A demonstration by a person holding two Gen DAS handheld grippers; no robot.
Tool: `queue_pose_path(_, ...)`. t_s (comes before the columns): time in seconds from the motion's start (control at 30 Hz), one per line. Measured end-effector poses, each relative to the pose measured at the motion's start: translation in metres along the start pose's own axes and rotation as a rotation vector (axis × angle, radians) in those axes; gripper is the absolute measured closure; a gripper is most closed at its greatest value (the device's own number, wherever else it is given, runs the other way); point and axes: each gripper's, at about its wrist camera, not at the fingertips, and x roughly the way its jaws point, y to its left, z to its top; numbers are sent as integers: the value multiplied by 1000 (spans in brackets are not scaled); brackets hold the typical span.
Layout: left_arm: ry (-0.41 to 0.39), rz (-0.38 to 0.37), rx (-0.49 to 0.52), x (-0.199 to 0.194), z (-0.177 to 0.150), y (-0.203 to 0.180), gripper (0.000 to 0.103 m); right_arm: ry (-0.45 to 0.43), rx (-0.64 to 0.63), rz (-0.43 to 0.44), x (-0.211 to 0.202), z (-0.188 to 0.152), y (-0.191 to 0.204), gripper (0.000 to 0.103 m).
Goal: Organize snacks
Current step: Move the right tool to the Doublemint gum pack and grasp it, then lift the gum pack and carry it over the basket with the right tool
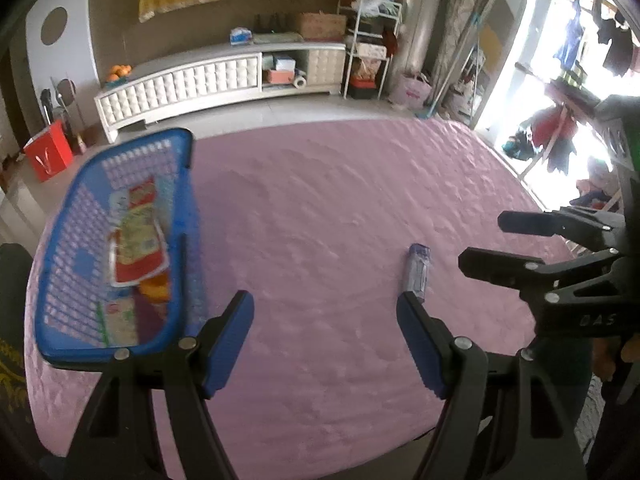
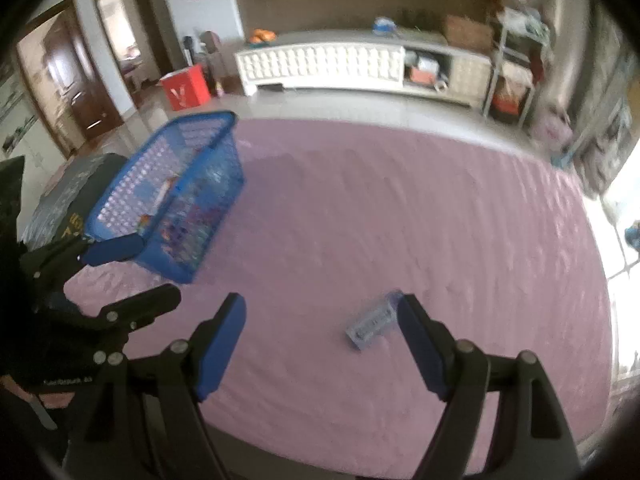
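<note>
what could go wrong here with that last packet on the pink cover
The small blue packet lies flat on the soft pink cover, so the open right gripper may snag fabric instead. The blue basket sits at the cover's edge; a nudge from the open left gripper could tip it off.

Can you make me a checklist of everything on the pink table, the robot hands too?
Surface: pink cloth, mostly bare.
Job's things: blue basket with snack packets inside; one small blue packet lying alone on the cloth.
Clutter: nothing seen on the cloth.
Grippers: left gripper and right gripper, jaws open, nothing held.
Cables: nothing seen.
Surroundings: white cabinet, red box, metal shelf.
</note>
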Motion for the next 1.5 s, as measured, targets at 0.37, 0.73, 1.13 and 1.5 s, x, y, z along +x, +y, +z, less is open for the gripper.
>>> queue_pose_path(0.37, 118, 25, 22, 72, -8, -20, 24, 120, 173, 10, 58, -26, -45, 21)
queue_pose_path(0.73, 194, 32, 36, 117, -4, -21, 24, 164, 273, -26, 95, -23, -70, 21)
queue_pose_path(1.13, 231, 43, 34, 134, -9, -6, 24, 192, 168, -121, 121, -23, -61, 48)
queue_pose_path(1.5, 228, 30, 4, 124, -17, -1, 24, 153, 80, -60, 97, -48, -57, 66)
